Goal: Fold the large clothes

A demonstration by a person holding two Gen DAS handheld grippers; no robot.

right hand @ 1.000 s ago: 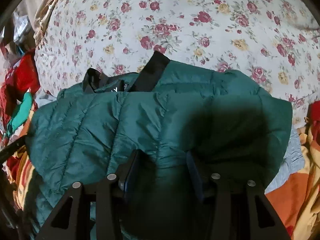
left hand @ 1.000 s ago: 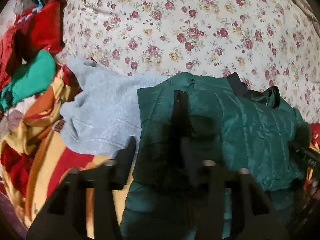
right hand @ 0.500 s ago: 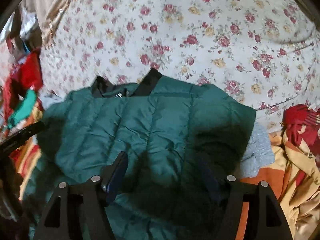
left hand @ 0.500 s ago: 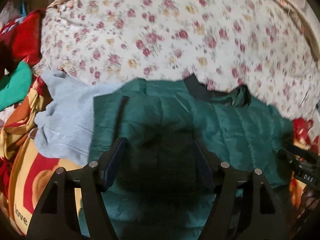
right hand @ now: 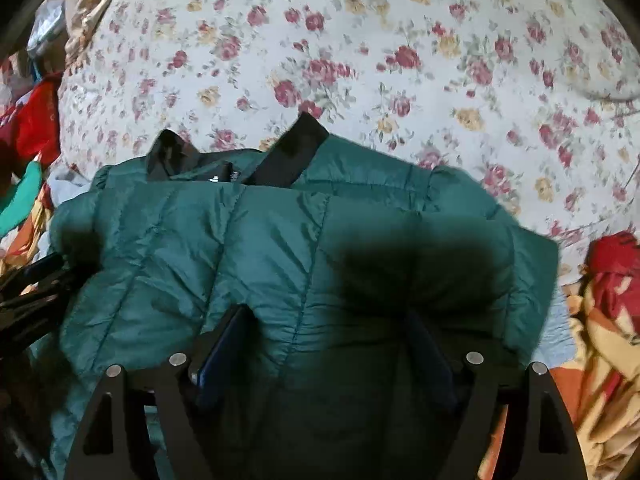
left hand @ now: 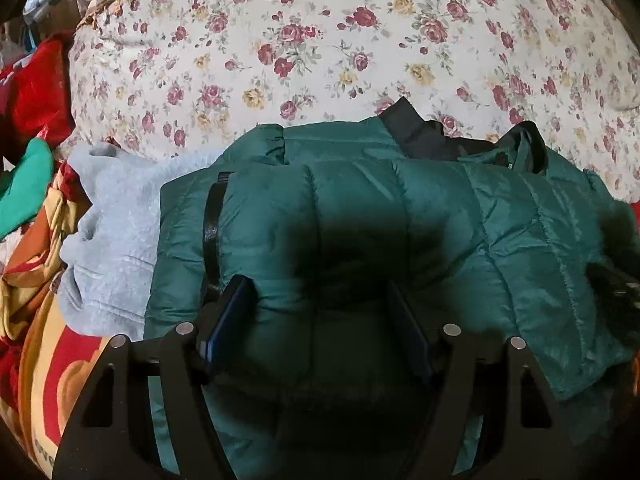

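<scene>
A dark green quilted puffer jacket (left hand: pixel 400 208) with a black collar (left hand: pixel 416 136) lies folded on the floral bedspread (left hand: pixel 320 40); it also shows in the right wrist view (right hand: pixel 260 248). My left gripper (left hand: pixel 320 312) is open, its fingers spread over the jacket's left part. My right gripper (right hand: pixel 328 344) is open over the jacket's right part, fingers wide apart with nothing clamped between them. The left gripper's black frame shows at the left edge of the right wrist view (right hand: pixel 28 292).
A light grey fleece garment (left hand: pixel 112 232) lies under the jacket's left side. A pile of red, green and orange clothes (left hand: pixel 36 208) sits at the left. A red and orange patterned blanket (right hand: pixel 600 320) lies at the right.
Both grippers opened from about half-open to wide and let go of the jacket. They drew back a little, then closed in over the jacket, which lies folded.
</scene>
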